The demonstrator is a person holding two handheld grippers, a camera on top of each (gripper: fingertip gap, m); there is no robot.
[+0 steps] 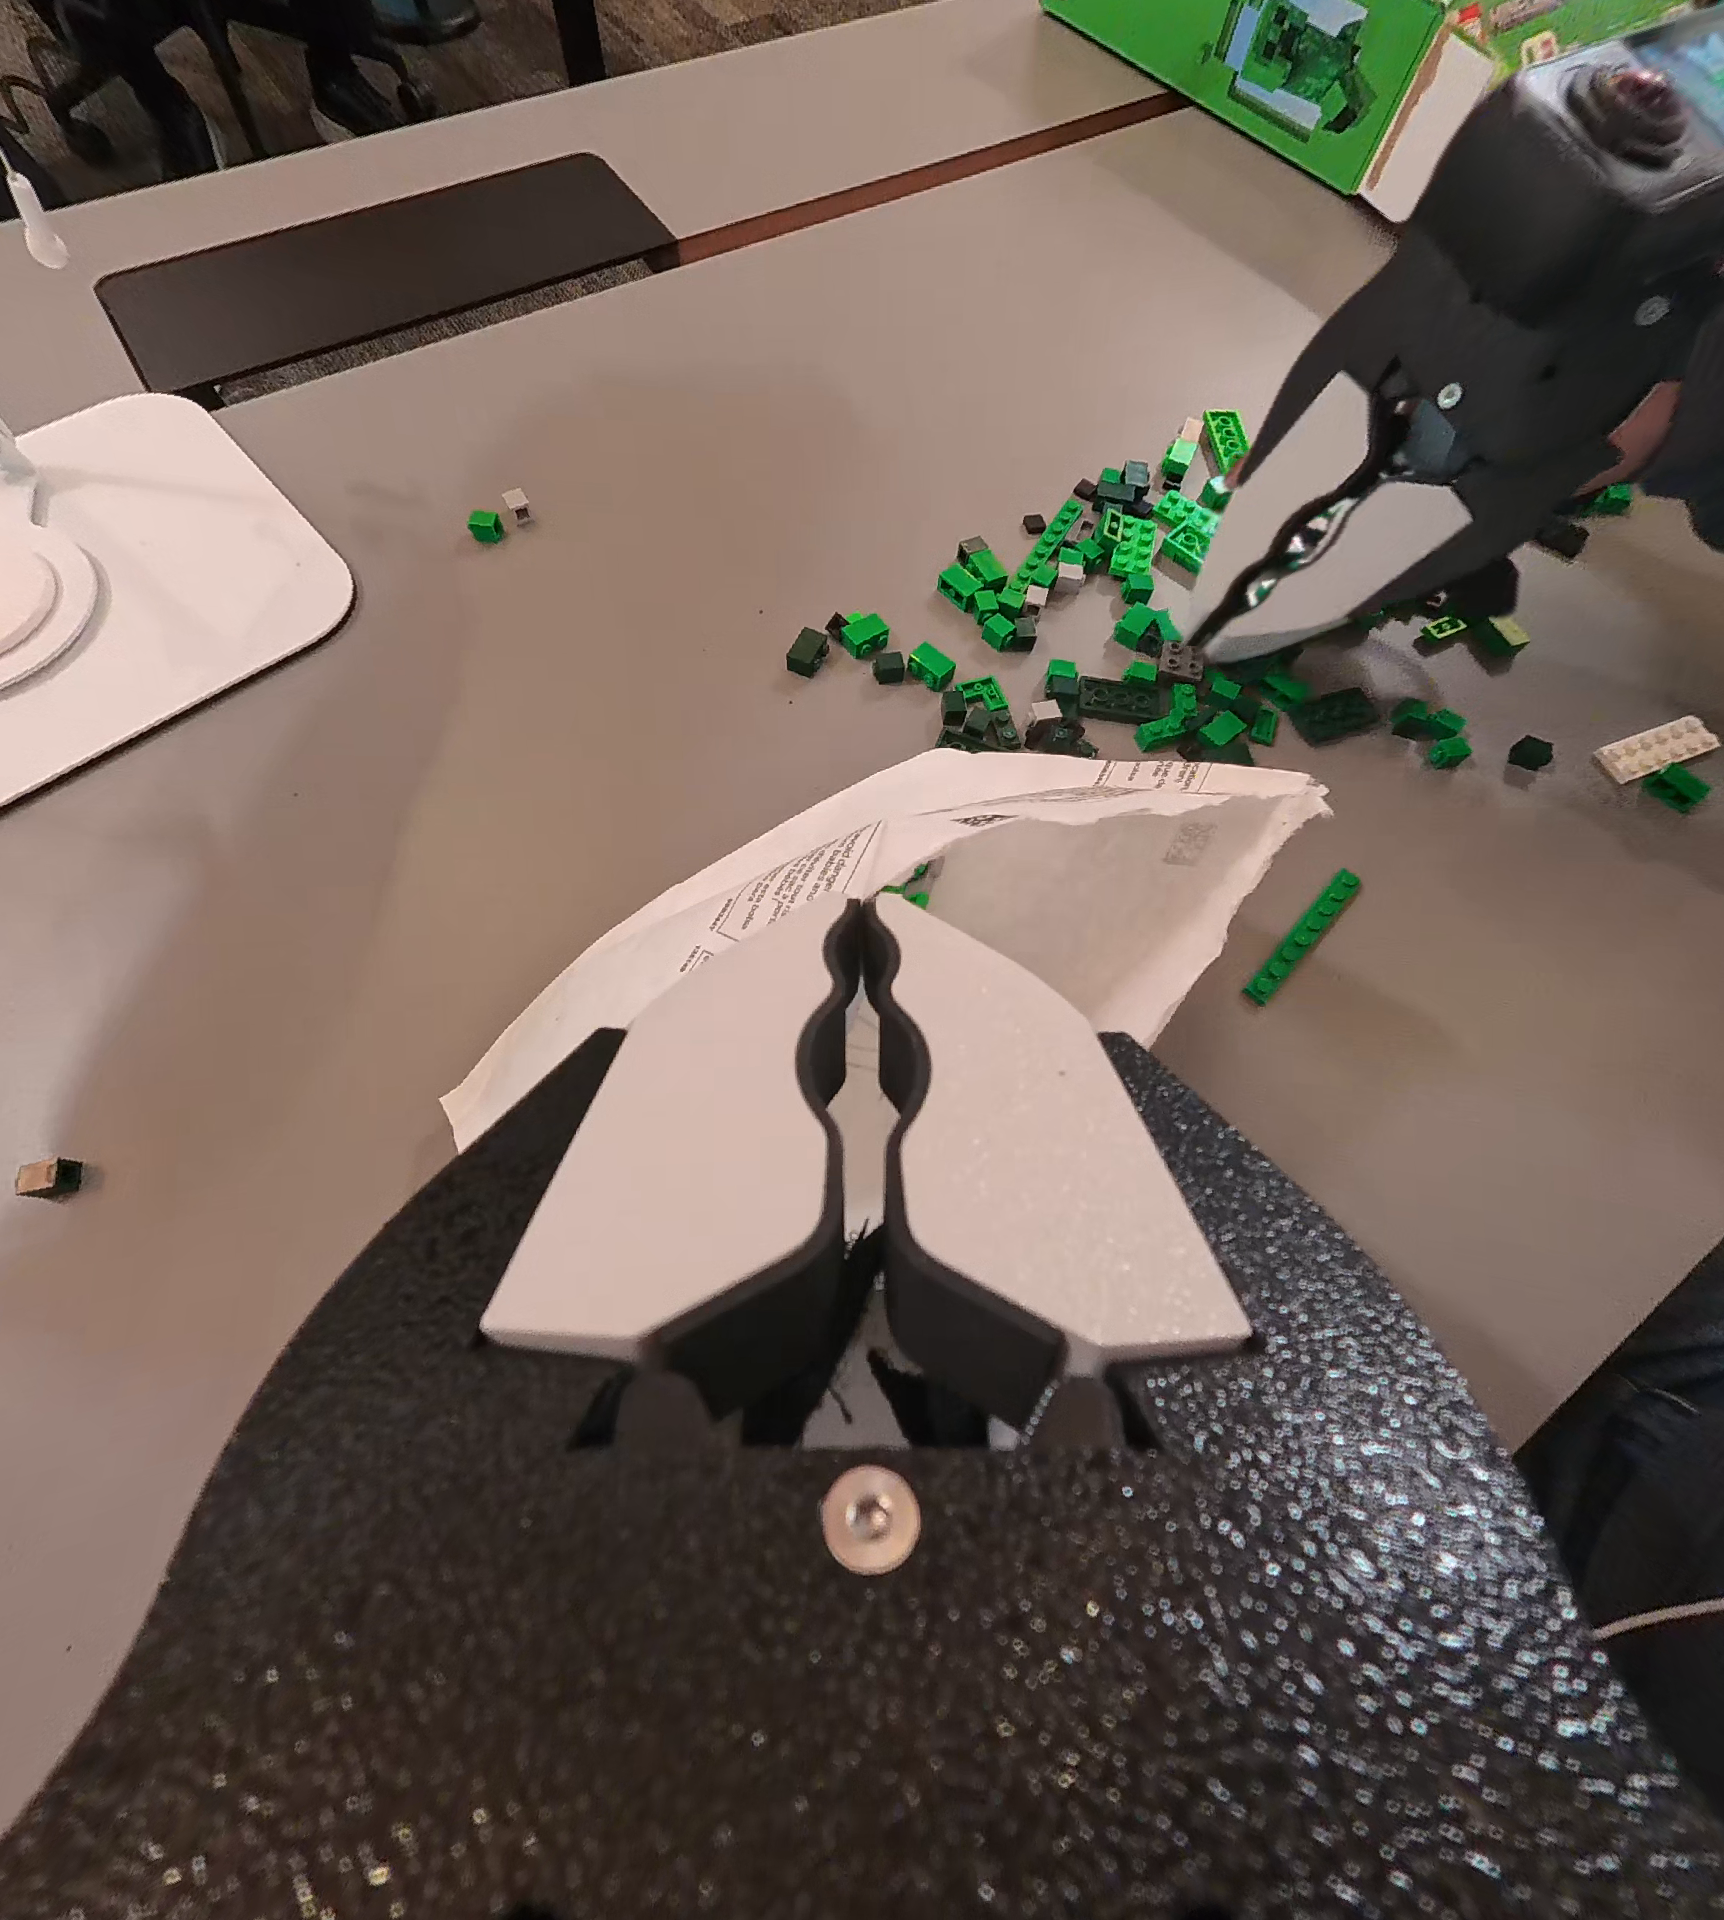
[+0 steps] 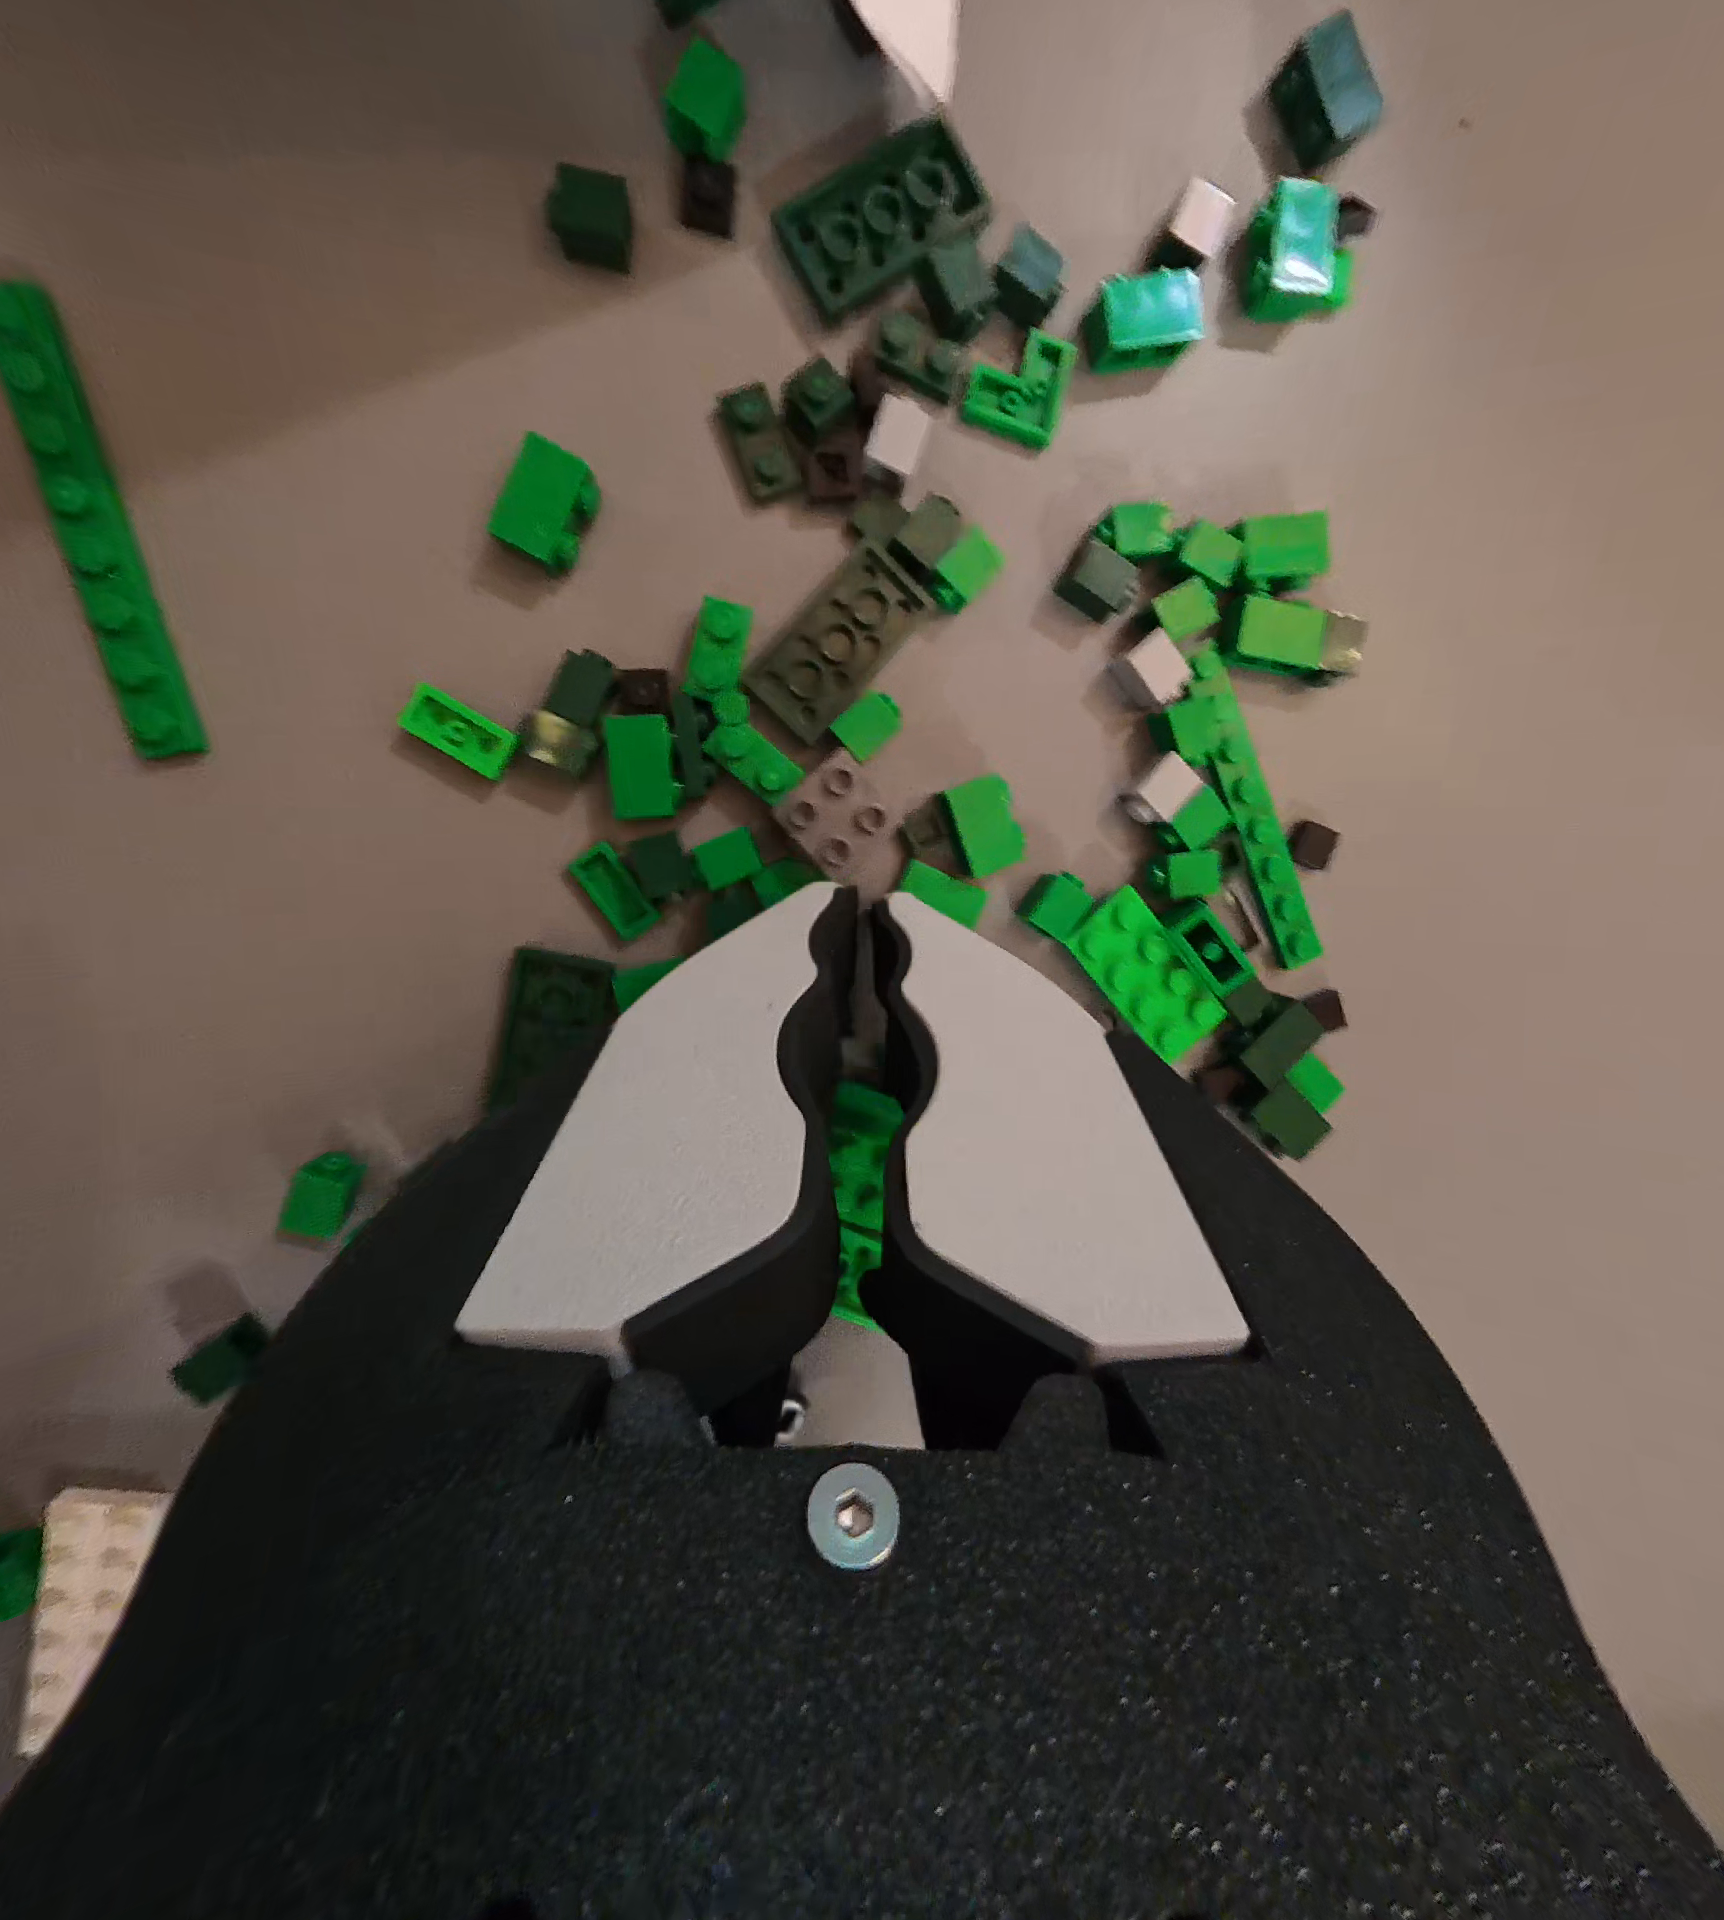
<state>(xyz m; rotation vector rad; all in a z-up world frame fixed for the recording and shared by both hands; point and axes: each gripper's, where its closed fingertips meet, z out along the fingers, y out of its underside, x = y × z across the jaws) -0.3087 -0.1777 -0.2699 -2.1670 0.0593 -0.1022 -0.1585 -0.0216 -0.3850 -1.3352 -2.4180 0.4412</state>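
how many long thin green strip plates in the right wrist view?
2. One strip lies alone, far left; the other strip at the pile's right edge. More may hide under the claw.

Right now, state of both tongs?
Left tongs: shut on the torn paper bag.
Right tongs: shut, holding nothing visible, tips at the grey brick.

You see a grey table (image 1: 546,665) | a dark strip (image 1: 920,192) across its far part | a white lamp base (image 1: 162,561) at left | carpet (image 1: 484,42) behind.
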